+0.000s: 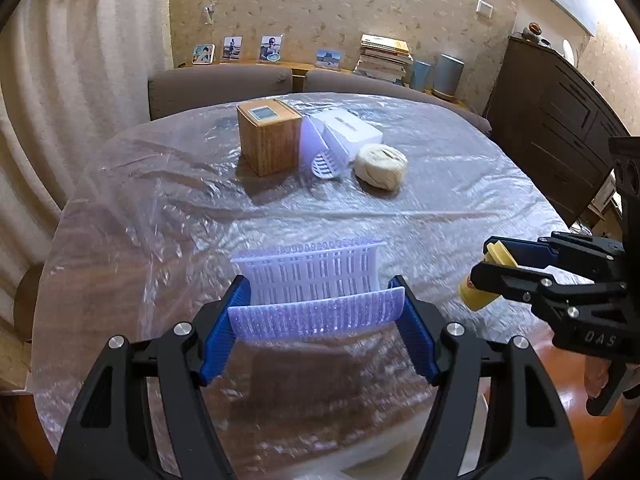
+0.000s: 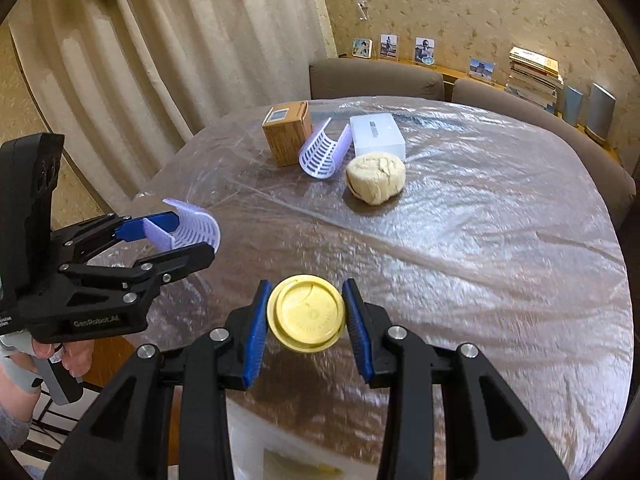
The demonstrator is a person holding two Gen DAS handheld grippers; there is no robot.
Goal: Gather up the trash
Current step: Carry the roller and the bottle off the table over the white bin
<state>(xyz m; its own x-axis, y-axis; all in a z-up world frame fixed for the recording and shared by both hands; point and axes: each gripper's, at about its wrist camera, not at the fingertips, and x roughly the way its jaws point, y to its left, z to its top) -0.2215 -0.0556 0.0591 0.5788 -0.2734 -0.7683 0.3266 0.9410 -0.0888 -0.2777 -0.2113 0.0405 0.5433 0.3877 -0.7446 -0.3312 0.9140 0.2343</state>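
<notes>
Left gripper (image 1: 316, 320): jaws set part-way apart, blue pads (image 1: 218, 332) pressed on the two ends of a curved white slatted plastic tray (image 1: 312, 280), which is held clear of the table. Right gripper (image 2: 305, 316): jaws drawn in as far as its load allows, clamped on a yellow lidded cup (image 2: 306, 314). In the right wrist view the cup lid faces the camera; in the left wrist view the cup body hangs below the jaws at 3 o'clock.

Task status, as judged from the present layout:
1. Two items are picked up, one per gripper. Both are airborne over the near edge of the plastic-covered table (image 2: 500, 240).
2. Neither item has been deposited. No bin or trash bag can be identified in either view, so the drop-off point cannot be stated.
3. Remaining on the table, grouped at 12 o'clock in both views: a brown cardboard box (image 2: 288, 132), a second white slatted tray (image 2: 322, 150) lying on its side, a white rectangular box (image 2: 378, 134), and a crumpled beige wad (image 2: 376, 176) just in front of the white box. These four are close together, some possibly touching.

Containers:
- Held tray: empty, slats visible throughout.
- Second tray: empty as far as visible.
- Cup: lid fitted; contents cannot be told.
- Both boxes: closed; contents not visible.
</notes>
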